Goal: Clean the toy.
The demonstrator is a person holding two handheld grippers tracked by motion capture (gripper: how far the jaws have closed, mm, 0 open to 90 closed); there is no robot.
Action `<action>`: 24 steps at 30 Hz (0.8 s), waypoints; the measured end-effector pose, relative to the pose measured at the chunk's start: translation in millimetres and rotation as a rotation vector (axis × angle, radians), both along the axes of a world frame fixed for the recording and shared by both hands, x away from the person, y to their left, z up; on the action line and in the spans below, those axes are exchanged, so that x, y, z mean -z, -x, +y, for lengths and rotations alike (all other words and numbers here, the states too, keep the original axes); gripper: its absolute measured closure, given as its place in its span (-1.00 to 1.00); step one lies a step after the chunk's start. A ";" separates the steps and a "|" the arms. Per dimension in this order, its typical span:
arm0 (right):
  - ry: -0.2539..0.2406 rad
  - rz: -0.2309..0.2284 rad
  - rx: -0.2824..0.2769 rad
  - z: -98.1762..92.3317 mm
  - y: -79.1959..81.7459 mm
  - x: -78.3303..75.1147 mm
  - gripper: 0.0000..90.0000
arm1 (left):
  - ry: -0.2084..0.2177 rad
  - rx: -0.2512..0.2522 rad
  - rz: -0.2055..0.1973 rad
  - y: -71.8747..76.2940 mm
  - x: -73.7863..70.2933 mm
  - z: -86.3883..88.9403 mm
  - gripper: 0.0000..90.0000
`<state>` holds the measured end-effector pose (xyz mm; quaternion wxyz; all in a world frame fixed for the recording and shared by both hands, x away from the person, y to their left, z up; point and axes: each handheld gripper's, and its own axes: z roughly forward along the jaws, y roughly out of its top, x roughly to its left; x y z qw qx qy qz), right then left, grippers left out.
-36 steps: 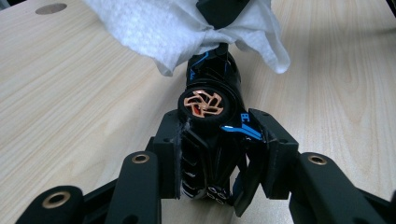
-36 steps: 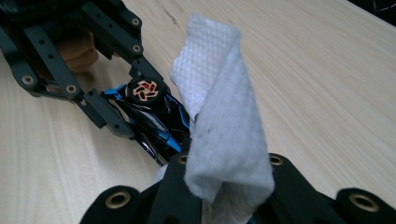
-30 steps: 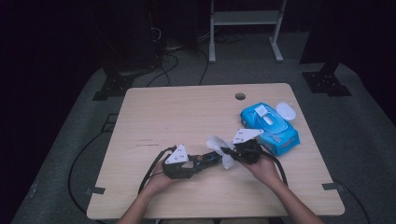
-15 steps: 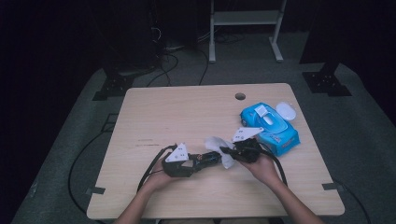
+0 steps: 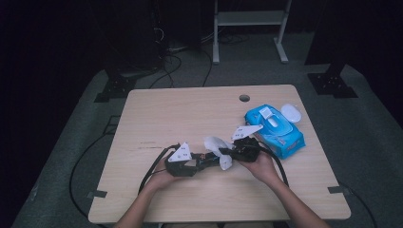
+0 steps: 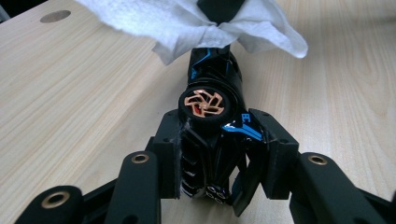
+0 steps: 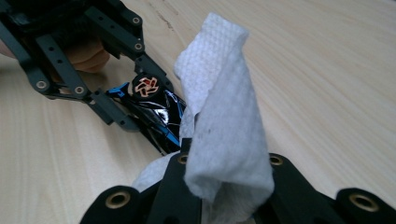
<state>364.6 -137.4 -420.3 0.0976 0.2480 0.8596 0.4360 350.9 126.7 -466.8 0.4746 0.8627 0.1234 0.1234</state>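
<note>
Wood table (image 5: 190, 118), dark room (cables behind), left tongs (image 5: 209, 160) clamping toy car (image 6: 212, 107), right tongs (image 5: 227, 155) clamping wipe (image 7: 224, 126).

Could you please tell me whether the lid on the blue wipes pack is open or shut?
Open: the white lid is flipped back beside the blue wipes pack.

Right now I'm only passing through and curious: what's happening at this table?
A person is wiping a small glossy black toy car with blue trim and copper-spoked wheels at a light wooden table. The left gripper has its jaws clamped on the car's sides, just above the tabletop. The right gripper pinches a white textured wet wipe against the car's far end. A blue pack of wipes lies to the right, lid flipped open.
</note>
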 end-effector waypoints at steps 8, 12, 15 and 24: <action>-0.006 -0.008 -0.003 -2.4 9.7 2.3 0.86 | 0.029 -0.047 0.199 -5.3 6.1 3.6 -0.13; -0.008 -0.013 -0.002 -3.4 15.2 3.5 0.86 | 0.045 -0.047 0.245 -5.0 8.0 2.9 -0.21; -0.016 -0.007 -0.010 -4.7 19.5 5.0 0.86 | 0.037 -0.043 0.235 -2.9 7.9 1.3 -0.27; -0.017 0.001 -0.021 -6.2 26.3 7.1 0.86 | 0.033 -0.029 0.239 0.0 8.1 -0.2 -0.39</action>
